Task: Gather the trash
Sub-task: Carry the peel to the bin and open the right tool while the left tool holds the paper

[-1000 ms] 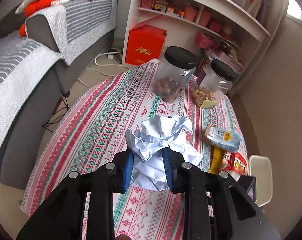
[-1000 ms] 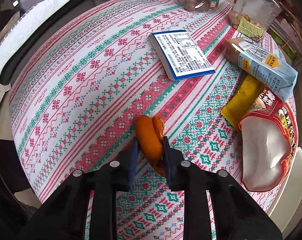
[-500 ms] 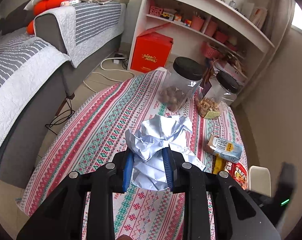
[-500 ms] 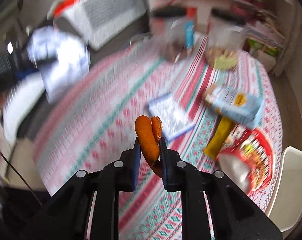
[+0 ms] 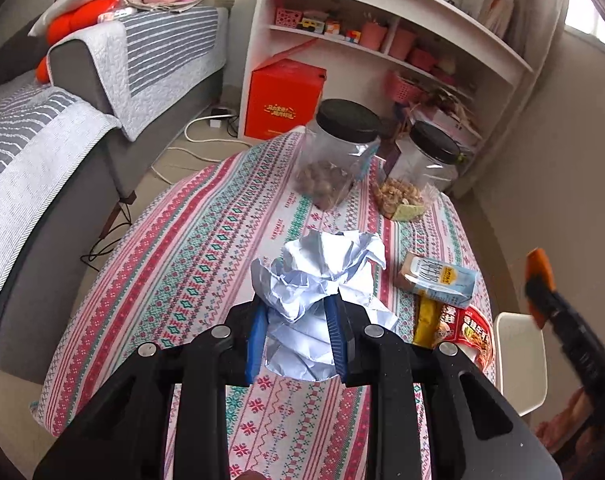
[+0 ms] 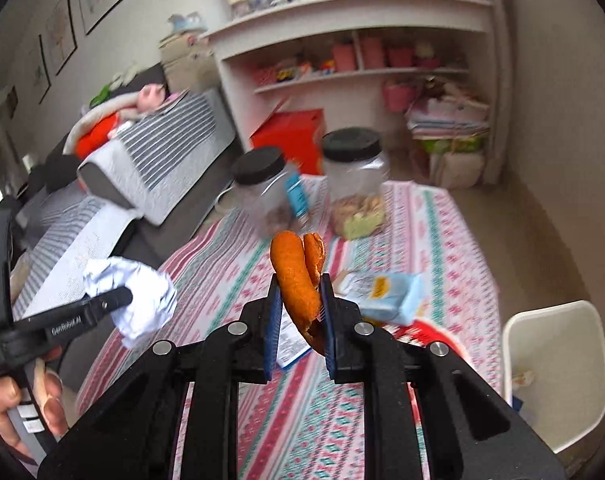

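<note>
Two grippers: both loaded, both held clear above the round table with the red, green and white patterned cloth [image 5: 190, 248].
Left gripper [image 5: 298, 332]: clenched on a crumpled ball of silvery-white foil wrapper [image 5: 314, 280], pinched low so the bulk billows above the blue pads.
Right gripper [image 6: 300, 312]: clamped across the waist of a curled orange fruit peel [image 6: 296, 276], which stands upright between the fingers (a grip, in my judgement, meant to keep it from slipping in transit).
Why aloft: each piece appears to be carried off for disposal; a white bin [image 6: 558, 364] stands just beside the table at right.
Remaining on the cloth: a pale-blue drink carton [image 5: 442, 280], a yellow wrapper [image 5: 424, 318] and a red instant-noodle cup [image 5: 470, 336], near each other at the right edge, plus two clear black-lidded jars [image 5: 342, 152] at the far side, which look like keepers.
Change since a second ago: the peel, then just at the tablecloth, now hangs high with shelves behind it, and the right tool has swung up and rolled; its jaws have just been closing on the peel. The left gripper has barely shifted, foil unchanged.
</note>
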`<state>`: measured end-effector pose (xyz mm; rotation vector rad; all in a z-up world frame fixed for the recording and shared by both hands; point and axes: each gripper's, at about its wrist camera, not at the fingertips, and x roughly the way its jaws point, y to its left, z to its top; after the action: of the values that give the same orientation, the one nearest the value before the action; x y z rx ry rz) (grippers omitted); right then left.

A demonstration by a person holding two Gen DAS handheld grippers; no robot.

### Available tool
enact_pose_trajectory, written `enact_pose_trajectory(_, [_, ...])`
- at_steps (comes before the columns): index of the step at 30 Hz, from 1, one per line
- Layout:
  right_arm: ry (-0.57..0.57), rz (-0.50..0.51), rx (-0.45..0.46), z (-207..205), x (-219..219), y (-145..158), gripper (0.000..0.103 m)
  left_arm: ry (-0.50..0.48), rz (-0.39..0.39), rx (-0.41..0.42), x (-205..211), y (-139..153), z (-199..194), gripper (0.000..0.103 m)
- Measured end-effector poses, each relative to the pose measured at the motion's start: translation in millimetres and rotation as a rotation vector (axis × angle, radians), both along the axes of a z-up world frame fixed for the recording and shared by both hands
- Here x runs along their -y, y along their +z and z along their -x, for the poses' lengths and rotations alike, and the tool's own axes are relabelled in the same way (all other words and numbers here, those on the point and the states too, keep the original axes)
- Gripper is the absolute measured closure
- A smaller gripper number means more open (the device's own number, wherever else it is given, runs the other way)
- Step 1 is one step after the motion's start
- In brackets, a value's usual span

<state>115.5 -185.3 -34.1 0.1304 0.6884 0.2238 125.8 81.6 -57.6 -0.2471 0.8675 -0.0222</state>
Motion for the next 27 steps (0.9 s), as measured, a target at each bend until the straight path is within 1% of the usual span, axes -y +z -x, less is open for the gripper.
enact_pose_trajectory(4, [-0.060,-0.010,0.022,3,21,4,0.086,-0.028,-0.008,0.004,13,-1,-1,0.075])
enact_pose_trajectory(12, [-0.199,0.002,0.058,10,67,12,0.086,-0.076,-0.031,-0.001,40,-8,-1,0.075])
enact_pose_trajectory(19, [-0.369,0.014,0.065,16,114,14,0.086,-0.103,-0.041,-0.006,52,-12,-1,0.075])
enact_pose_trajectory(21, [-0.416,0.024,0.059,17,127,13,0.086,-0.107,-0.042,-0.006,54,-13,-1,0.075])
enact_pose_trajectory(27, [-0.563,0.013,-0.001,22,171,3,0.085,-0.118,-0.041,-0.010,61,-15,0,0.075])
